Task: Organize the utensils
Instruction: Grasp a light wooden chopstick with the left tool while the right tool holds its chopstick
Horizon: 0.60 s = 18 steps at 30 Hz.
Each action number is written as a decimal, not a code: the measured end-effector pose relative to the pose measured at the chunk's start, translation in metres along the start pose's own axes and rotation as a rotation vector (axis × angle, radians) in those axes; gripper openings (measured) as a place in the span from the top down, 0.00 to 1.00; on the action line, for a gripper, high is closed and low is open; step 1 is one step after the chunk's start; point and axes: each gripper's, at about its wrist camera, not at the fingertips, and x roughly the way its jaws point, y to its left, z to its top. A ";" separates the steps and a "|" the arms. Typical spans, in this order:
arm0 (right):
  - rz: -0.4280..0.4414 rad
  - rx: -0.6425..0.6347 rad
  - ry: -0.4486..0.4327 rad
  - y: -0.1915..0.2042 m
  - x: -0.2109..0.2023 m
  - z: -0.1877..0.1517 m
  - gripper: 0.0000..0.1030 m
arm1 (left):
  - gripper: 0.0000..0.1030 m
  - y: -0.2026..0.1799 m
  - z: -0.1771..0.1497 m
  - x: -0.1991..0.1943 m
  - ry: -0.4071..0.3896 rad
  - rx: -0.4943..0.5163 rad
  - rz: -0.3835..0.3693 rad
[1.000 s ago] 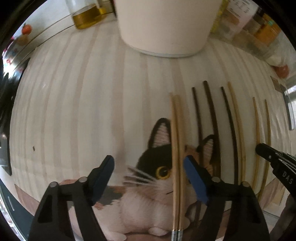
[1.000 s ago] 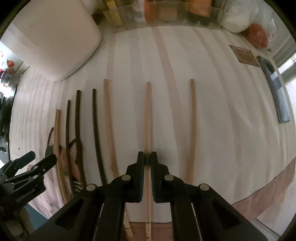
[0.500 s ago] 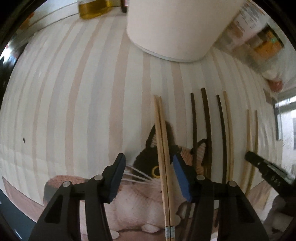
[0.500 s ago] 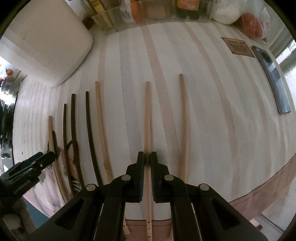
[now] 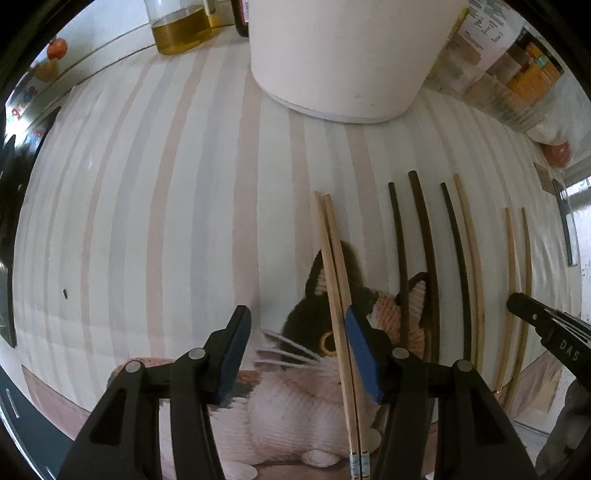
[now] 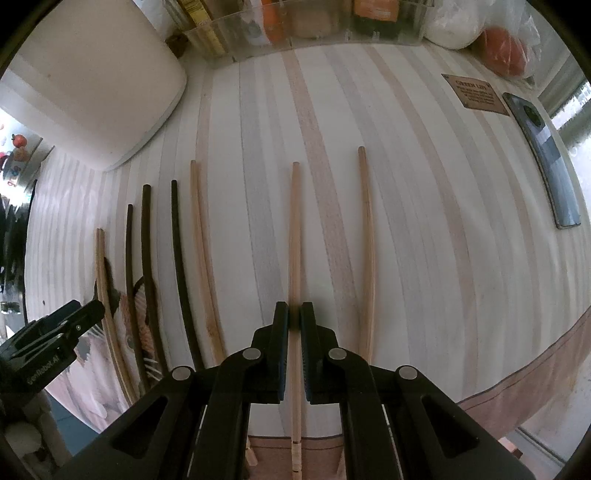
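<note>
My left claw (image 5: pixel 295 354) points straight down, its jaws half spread after narrowing just now. A pale chopstick pair (image 5: pixel 338 302) lies between them, hard against the blue pad at three o'clock, well apart from the nine o'clock pad; whether that pad touches, I cannot tell. Its long axis runs six to twelve, so I judge a sideways close fits. My right claw (image 6: pixel 294 325) is pinched on one pale chopstick (image 6: pixel 294 236), same axis. Its view shows another pale chopstick (image 6: pixel 367 240) at one o'clock and the dark chopsticks (image 6: pixel 147 258) at ten. Only the left view shows the oil jar (image 5: pixel 181 26) at eleven, farthest.
</note>
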 end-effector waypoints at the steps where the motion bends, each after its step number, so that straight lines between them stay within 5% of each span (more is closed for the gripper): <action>1: -0.006 -0.005 0.000 0.000 0.000 0.000 0.94 | 0.52 -0.003 0.000 0.000 -0.003 0.008 0.007; 8: -0.055 -0.045 0.004 0.024 0.003 -0.005 0.94 | 0.75 -0.031 0.002 -0.002 -0.009 0.069 0.007; 18: -0.045 -0.019 0.007 0.022 0.004 -0.005 0.94 | 0.77 -0.019 0.001 0.000 0.020 0.075 0.023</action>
